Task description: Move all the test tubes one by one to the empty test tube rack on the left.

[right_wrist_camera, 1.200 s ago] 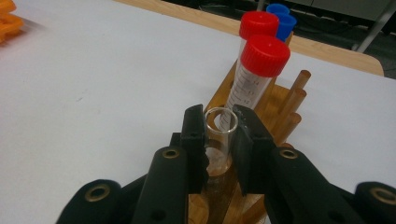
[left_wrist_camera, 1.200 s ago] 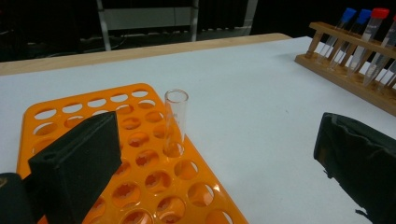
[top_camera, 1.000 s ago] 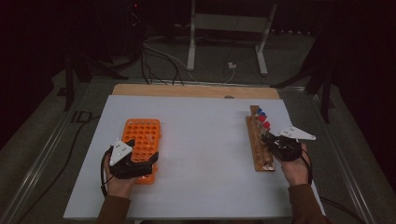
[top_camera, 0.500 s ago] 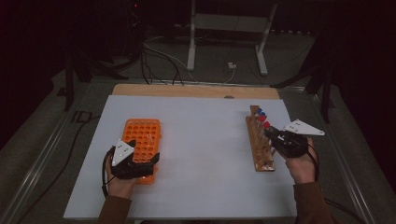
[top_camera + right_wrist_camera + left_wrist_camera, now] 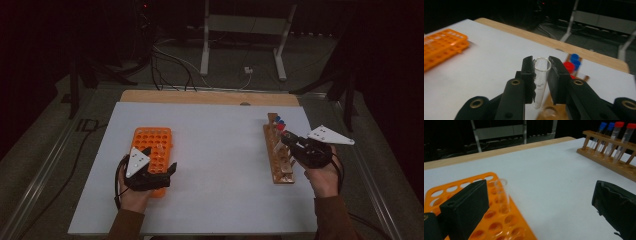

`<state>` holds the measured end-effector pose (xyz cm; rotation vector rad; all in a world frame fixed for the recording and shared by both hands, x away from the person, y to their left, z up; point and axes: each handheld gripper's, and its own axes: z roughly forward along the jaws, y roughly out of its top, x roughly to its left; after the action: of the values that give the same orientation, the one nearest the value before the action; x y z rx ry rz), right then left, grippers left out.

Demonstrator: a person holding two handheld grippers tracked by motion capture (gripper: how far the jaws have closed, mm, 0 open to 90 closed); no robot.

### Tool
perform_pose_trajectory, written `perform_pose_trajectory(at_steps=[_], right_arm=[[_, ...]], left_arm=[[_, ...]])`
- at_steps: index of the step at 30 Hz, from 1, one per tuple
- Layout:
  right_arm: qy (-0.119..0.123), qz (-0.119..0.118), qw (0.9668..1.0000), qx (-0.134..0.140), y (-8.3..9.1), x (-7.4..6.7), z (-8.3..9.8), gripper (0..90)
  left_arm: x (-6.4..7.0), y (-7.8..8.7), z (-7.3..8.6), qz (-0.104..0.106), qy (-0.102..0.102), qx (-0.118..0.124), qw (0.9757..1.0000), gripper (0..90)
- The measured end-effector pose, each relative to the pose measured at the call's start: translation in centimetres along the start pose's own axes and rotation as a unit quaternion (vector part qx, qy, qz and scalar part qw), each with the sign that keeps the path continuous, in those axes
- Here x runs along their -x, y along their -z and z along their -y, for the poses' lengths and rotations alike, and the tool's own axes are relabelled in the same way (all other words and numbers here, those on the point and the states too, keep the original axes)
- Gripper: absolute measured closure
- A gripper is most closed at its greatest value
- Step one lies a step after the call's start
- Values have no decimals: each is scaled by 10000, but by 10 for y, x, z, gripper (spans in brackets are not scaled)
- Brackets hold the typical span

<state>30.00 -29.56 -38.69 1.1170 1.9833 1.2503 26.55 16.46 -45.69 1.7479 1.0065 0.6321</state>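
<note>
My right gripper (image 5: 541, 66) is shut on a clear, uncapped test tube (image 5: 540, 82), which it holds upright above the wooden rack (image 5: 550, 110). From above, the right gripper (image 5: 288, 139) hovers over the middle of that wooden rack (image 5: 276, 165). Blue- and red-capped tubes (image 5: 278, 123) stand at the rack's far end. My left gripper (image 5: 160, 160) stands open over the near end of the orange rack (image 5: 151, 137). One jaw lies over the orange rack (image 5: 499, 225) and the other over the table. A clear tube (image 5: 502, 195) stands in a hole of the orange rack.
Both racks rest on a white mat (image 5: 215, 150) laid over a wooden board (image 5: 200, 97). Between the racks the mat is bare. Beyond the table, cables (image 5: 175, 65) and a metal stand (image 5: 245, 30) lie on a dark floor.
My right gripper has risen from the wooden rack with the clear tube in its jaws. The left hand has stayed where it was.
</note>
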Motion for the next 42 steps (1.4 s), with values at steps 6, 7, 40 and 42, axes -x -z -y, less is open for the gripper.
perform_pose_trajectory(at_steps=[6,7,40,42], right_arm=[[71,-263,9996,-54,-8,-17,-2,766],[71,-263,9996,-54,-8,-17,-2,766],[238,-1329,9906,-222,-51,-87,-2,766],[242,-1369,9900,-236,-52,-90,-2,766]], left_arm=[[17,-10,-11,186,-188,-6,9997,16],[20,-12,-14,225,-199,2,9995,16],[117,-93,-44,1441,-793,-223,9861,230],[119,-95,-45,1498,-789,-213,9853,356]])
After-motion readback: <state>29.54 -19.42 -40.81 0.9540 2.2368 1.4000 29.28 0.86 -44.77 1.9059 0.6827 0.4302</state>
